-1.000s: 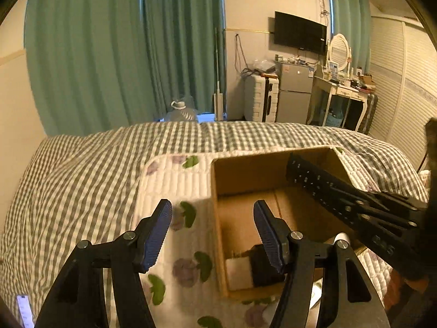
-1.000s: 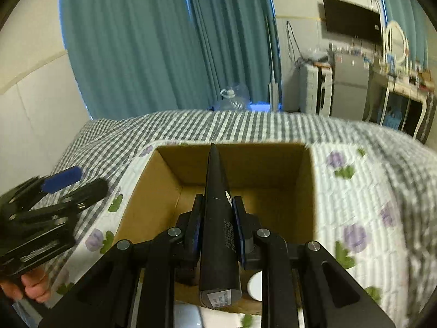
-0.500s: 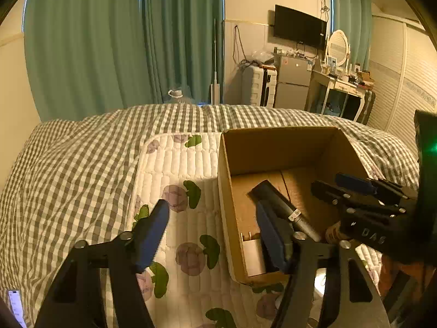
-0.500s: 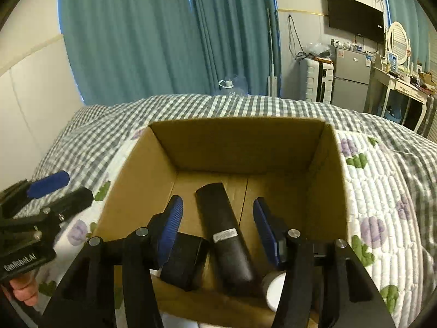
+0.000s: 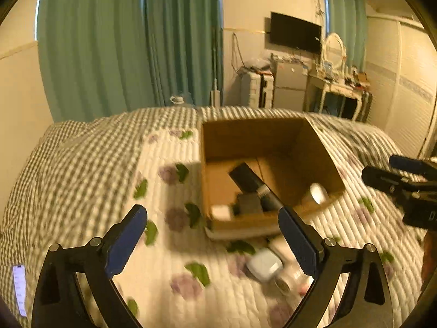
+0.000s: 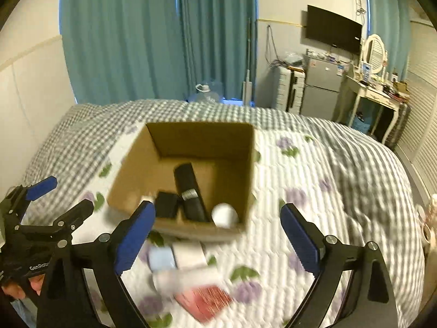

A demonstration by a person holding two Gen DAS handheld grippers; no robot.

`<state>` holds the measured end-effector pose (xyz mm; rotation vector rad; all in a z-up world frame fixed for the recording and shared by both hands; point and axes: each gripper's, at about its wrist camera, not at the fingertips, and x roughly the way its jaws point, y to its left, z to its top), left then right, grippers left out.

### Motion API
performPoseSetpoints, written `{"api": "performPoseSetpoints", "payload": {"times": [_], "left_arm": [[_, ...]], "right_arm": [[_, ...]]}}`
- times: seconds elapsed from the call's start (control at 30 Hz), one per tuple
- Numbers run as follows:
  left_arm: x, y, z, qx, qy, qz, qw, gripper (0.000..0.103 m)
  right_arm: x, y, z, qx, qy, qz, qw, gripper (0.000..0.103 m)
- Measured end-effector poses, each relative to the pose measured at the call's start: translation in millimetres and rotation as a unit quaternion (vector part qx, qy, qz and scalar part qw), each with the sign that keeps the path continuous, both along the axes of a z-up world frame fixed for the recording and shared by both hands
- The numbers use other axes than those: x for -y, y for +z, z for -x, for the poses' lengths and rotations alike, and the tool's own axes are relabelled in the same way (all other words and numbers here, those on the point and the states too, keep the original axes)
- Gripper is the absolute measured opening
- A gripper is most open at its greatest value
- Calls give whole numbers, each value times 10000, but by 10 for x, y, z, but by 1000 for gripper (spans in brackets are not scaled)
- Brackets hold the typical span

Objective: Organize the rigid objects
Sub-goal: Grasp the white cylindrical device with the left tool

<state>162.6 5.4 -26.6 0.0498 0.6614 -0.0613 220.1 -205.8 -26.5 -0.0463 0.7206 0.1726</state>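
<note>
The right hand-held gripper (image 6: 218, 231) is hovering unclenched and empty; reaching for the blurred white items (image 6: 188, 257), it risks nudging the cardboard box (image 6: 174, 227).

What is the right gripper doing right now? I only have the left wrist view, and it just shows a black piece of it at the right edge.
Observer: In the right wrist view, the right gripper is wide open with nothing between its blue pads. It faces the near wall of the brown cardboard box.
Operator: Okay, and is anything lying in front of the box that my own finger hides?
Observer: Yes, a flat red packet lies on the white flower-print quilt. It is on the near side of the box and outside it. It is blurred, so I cannot tell what it is.
</note>
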Motion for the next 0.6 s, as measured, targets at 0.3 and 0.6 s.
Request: {"api": "performPoseSetpoints", "payload": {"times": [0.3, 0.6], "left_arm": [[636, -553, 212, -582, -743, -241, 9952, 99], [955, -1031, 82, -918, -1066, -582, 9883, 97]], "right_arm": [[277, -630, 207, -584, -3, 465, 9972, 94], [605, -1057, 142, -1247, -409, -45, 9913, 94]]}}
